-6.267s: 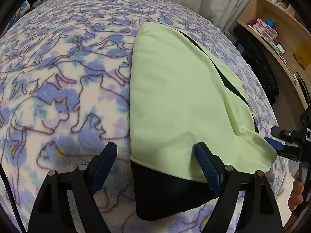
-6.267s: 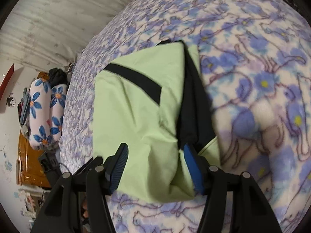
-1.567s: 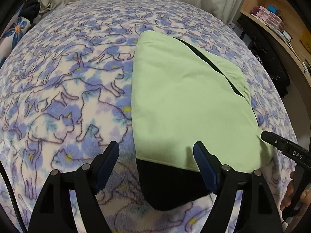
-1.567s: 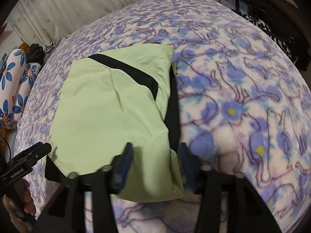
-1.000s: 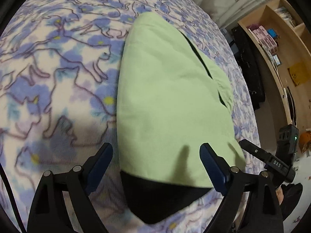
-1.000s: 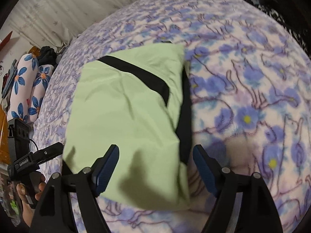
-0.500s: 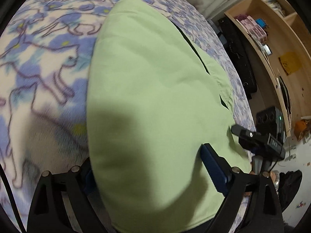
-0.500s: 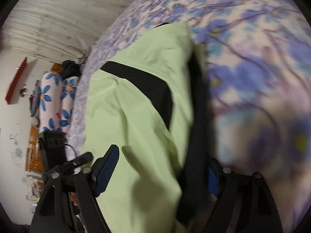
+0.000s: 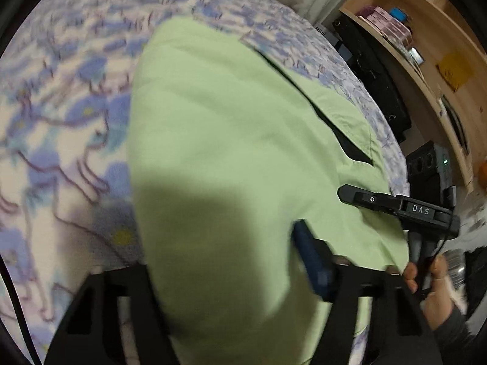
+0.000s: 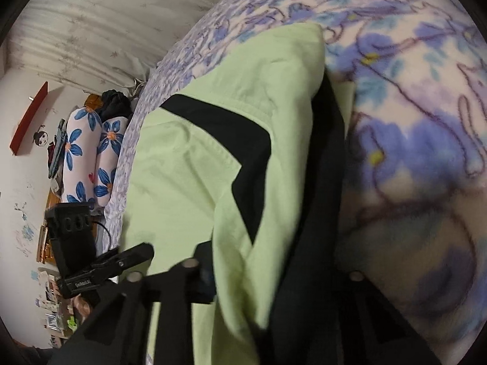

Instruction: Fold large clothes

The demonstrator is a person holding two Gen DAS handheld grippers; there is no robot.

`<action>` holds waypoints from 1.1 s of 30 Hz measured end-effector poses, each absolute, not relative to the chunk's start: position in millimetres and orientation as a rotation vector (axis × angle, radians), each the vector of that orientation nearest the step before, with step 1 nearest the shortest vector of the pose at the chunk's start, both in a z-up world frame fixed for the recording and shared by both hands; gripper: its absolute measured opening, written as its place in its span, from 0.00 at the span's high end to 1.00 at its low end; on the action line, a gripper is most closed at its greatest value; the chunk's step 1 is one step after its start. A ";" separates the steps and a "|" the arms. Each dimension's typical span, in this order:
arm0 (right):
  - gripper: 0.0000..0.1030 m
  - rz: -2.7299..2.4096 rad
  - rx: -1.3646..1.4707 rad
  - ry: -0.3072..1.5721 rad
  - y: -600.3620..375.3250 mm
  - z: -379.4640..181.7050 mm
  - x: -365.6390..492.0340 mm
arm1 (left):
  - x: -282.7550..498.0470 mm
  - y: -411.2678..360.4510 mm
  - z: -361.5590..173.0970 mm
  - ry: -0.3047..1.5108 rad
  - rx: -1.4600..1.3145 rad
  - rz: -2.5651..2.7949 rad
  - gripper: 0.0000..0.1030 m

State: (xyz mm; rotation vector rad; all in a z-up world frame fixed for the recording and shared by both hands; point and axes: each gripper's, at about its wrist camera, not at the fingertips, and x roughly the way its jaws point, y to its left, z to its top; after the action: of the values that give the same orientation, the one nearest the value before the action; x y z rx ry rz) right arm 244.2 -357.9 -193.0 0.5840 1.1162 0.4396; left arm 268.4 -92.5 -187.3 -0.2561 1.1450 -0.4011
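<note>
Light green folded garment with black panels (image 9: 231, 140) is lying on the bed, on a fleece blanket printed with blue and purple cats (image 9: 61, 127), near edge bunching up toward both cameras.

Left tool (image 9: 225, 261) is sitting at the near hem of the garment, jaws closing with the green fabric between them. Its blue-padded right finger (image 9: 310, 258) is pressing on top of the cloth; the left finger is hidden under the fabric. Whether the pads are already biting, cannot tell for sure, but the cloth is filling the gap and humping up.

Right tool (image 10: 274, 279) is working the other near corner, jaws closing, green and black layers wedged between the black fingers. Fabric is gathered and lifted in a ridge there, so it reads as clenched on the garment. View is blurred.

In the left wrist view the right tool's black body marked DAS (image 9: 404, 210) is lying against the garment's right edge, the person's hand (image 9: 432, 283) wrapped around its handle. In the right wrist view the left tool (image 10: 103, 267) is showing at the garment's left edge.

Wooden shelving (image 9: 426, 45) is standing past the bed on one side; white bolster pillows with blue flowers (image 10: 88, 155) and a pale curtain (image 10: 106, 21) on the other.
</note>
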 end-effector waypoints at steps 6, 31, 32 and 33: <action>0.90 0.402 0.476 1.055 -333.4 -158.6 228.4 | 255.9 -105.3 -153.8 1.069 -0.160 -0.344 0.71; 0.90 0.600 0.338 0.890 -151.4 -41.9 172.4 | 131.9 63.3 -17.3 0.856 -0.088 -0.166 0.73; 0.90 0.612 0.332 0.881 -139.6 -37.2 180.8 | 137.1 72.6 -12.7 0.850 -0.086 -0.158 0.73; 0.90 0.617 0.328 0.875 -132.4 -34.6 186.0 | 143.4 82.7 -7.6 0.845 -0.085 -0.150 0.73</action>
State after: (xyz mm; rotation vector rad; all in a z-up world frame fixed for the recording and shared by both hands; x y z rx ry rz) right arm 186.0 -132.4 -34.6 0.3282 0.8755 0.6172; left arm 143.4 82.7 -7.6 -0.0846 0.8452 -0.1498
